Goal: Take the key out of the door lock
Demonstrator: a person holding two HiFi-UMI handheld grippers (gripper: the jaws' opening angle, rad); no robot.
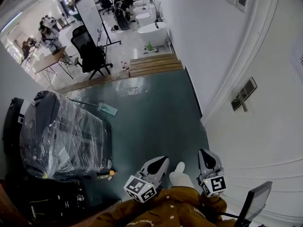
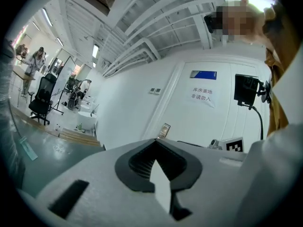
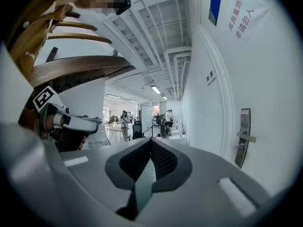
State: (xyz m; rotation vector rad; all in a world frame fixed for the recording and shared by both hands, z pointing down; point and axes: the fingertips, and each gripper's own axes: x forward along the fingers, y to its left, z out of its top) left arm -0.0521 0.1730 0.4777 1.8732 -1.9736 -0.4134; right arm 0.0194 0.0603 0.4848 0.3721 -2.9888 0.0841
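Observation:
The white door (image 1: 265, 126) stands at the right of the head view, with its dark lock plate and lever handle (image 1: 244, 94). In the right gripper view the lock plate (image 3: 244, 136) shows on the right; a small stub juts out under the lever (image 3: 239, 146), too small to tell as the key. Low in the head view, close to the person's body, my left gripper (image 1: 163, 161) and right gripper (image 1: 204, 153) are both far from the lock. The left gripper (image 2: 154, 143) and the right gripper (image 3: 151, 141) each have their jaws shut with nothing between them.
A plastic-wrapped bulky load (image 1: 61, 136) stands left on the teal floor (image 1: 151, 122). Wooden steps (image 1: 154, 64), an office chair (image 1: 92, 56) and a whiteboard (image 1: 90, 11) lie farther off. A dark screen on a stand (image 1: 253, 202) sits by the door. People are at desks far back.

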